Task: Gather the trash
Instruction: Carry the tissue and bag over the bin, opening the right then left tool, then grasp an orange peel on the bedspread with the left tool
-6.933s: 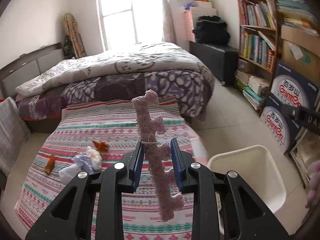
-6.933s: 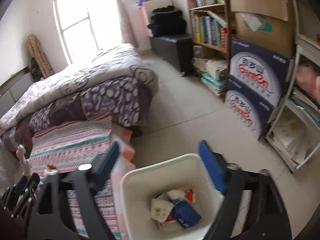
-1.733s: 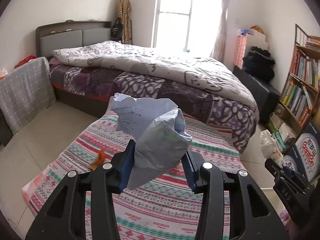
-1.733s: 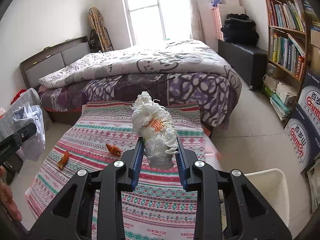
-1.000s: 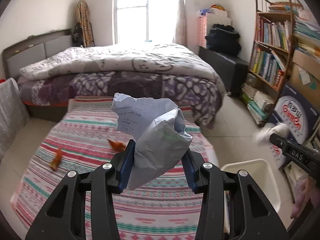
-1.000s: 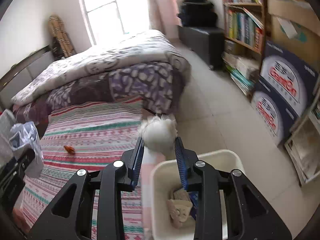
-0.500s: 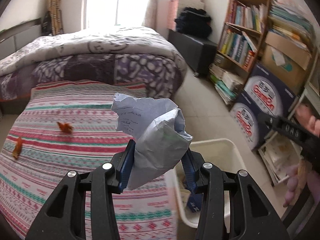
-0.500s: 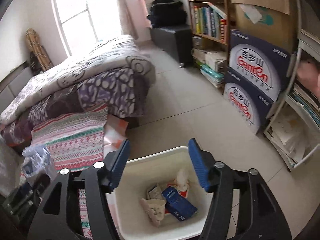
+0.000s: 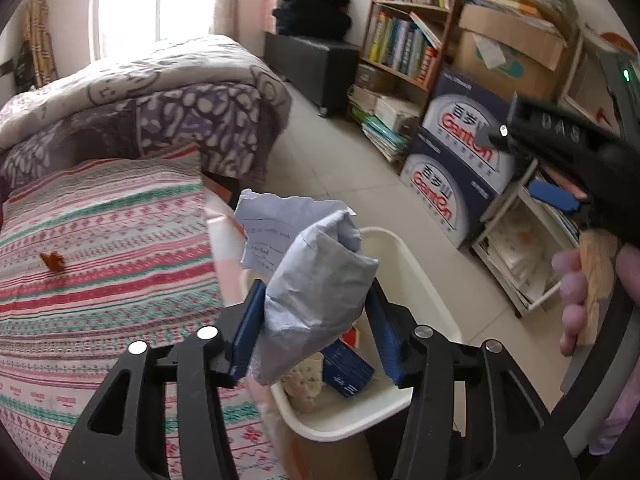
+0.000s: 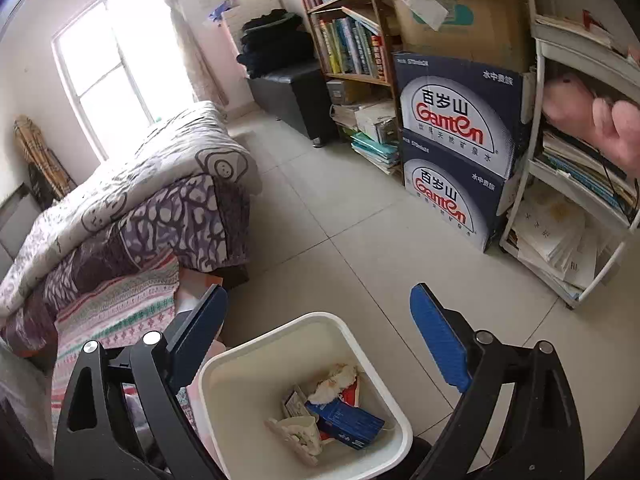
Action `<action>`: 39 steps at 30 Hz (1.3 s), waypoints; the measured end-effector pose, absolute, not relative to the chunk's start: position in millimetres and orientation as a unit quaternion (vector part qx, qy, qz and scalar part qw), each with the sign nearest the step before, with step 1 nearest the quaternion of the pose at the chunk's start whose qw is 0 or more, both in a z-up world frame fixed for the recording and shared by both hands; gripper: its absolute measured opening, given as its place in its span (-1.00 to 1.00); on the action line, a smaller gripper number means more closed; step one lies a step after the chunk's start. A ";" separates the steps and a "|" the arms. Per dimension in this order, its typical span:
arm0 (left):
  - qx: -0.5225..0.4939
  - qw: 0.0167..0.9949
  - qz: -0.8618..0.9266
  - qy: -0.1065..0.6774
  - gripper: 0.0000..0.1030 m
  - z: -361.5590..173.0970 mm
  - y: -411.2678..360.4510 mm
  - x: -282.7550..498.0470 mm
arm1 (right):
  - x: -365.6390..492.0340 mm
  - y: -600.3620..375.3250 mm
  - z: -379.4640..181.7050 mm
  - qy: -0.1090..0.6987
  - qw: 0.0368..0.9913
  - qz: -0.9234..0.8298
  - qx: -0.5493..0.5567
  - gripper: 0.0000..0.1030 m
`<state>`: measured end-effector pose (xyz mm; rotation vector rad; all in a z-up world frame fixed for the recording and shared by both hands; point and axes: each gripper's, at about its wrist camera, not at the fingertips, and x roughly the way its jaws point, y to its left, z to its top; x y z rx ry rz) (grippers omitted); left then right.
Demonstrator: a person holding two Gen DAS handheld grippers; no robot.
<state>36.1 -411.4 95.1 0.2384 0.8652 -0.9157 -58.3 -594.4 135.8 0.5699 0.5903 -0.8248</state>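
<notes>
My left gripper [image 9: 314,326] is shut on a crumpled grey-white paper bag [image 9: 310,276] and holds it over the near edge of the white trash bin [image 9: 416,272]. My right gripper [image 10: 318,344] is open and empty above the same bin [image 10: 248,356]. In the bin lie a white tissue wad [image 10: 336,378], a blue carton [image 10: 346,420] and a crushed paper cup [image 10: 298,438]. An orange scrap [image 9: 53,261] lies on the striped blanket [image 9: 100,248]. The right gripper also shows at the right of the left wrist view [image 9: 554,196].
A bed with a purple patterned quilt [image 10: 132,200] stands behind the blanket. Blue water cartons [image 10: 452,152], a bookshelf [image 10: 348,40] and a white rack of papers [image 10: 568,216] line the right wall. Tiled floor [image 10: 340,216] lies between them and the bin.
My right gripper opened and dropped the white tissue wad into the bin. My left gripper swung right with the paper bag, from over the blanket to over the bin.
</notes>
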 end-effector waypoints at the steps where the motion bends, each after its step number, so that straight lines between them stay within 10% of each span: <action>1: 0.113 0.799 -0.431 0.405 0.09 93.6 -413.5 34.0 | -59.2 -595.3 135.9 0.278 0.835 -0.390 0.271 0.72; 14: 0.129 0.793 -0.419 0.424 0.41 83.6 -405.3 39.0 | -42.5 -584.3 135.7 0.278 0.834 -0.366 0.304 0.86; 39: 0.146 0.858 -0.150 0.468 0.42 50.5 -249.7 206.3 | 60.0 -488.8 106.7 0.367 0.847 -0.254 0.288 0.86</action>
